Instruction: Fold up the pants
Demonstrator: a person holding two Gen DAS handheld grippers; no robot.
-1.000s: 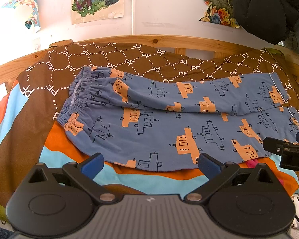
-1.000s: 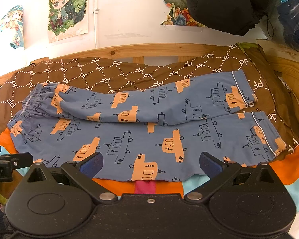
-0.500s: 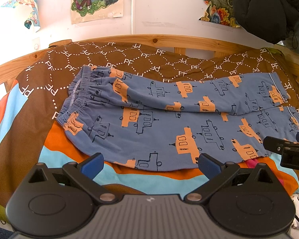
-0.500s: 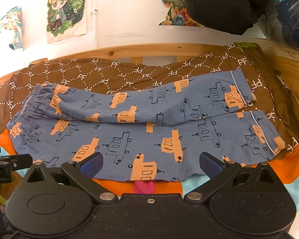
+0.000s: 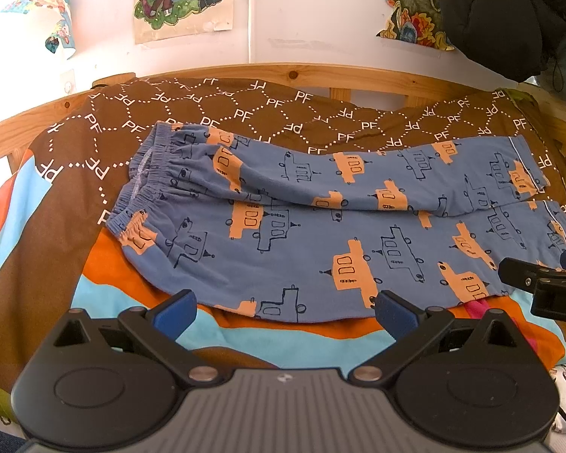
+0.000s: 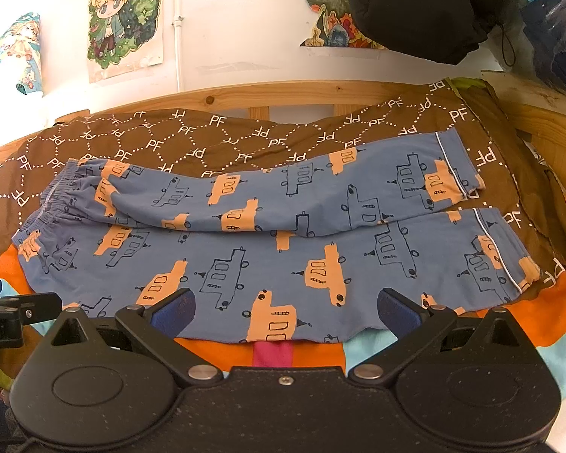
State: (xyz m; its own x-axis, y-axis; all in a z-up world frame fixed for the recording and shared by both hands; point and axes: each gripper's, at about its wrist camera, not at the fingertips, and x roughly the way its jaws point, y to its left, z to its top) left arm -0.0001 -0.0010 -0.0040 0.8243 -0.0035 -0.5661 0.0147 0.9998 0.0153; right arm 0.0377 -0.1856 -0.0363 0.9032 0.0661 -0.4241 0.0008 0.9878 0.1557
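Blue pants (image 5: 320,226) with orange and outlined vehicle prints lie flat on the bed, waistband at the left, both legs running right, side by side. They also show in the right wrist view (image 6: 275,234). My left gripper (image 5: 283,307) is open and empty, just short of the near edge of the pants near the waist half. My right gripper (image 6: 285,307) is open and empty, at the near edge of the lower leg. The right gripper's side shows at the right edge of the left wrist view (image 5: 539,283).
A brown patterned blanket (image 5: 245,113) and an orange, blue and brown cover (image 5: 37,226) lie under the pants. A wooden bed rail (image 5: 320,75) runs behind, then a white wall with posters. A black garment (image 6: 422,3) hangs at the upper right.
The right wrist view has shifted slightly, with the pants sitting a little lower and closer. The left gripper has hardly moved. Both grippers stay open.
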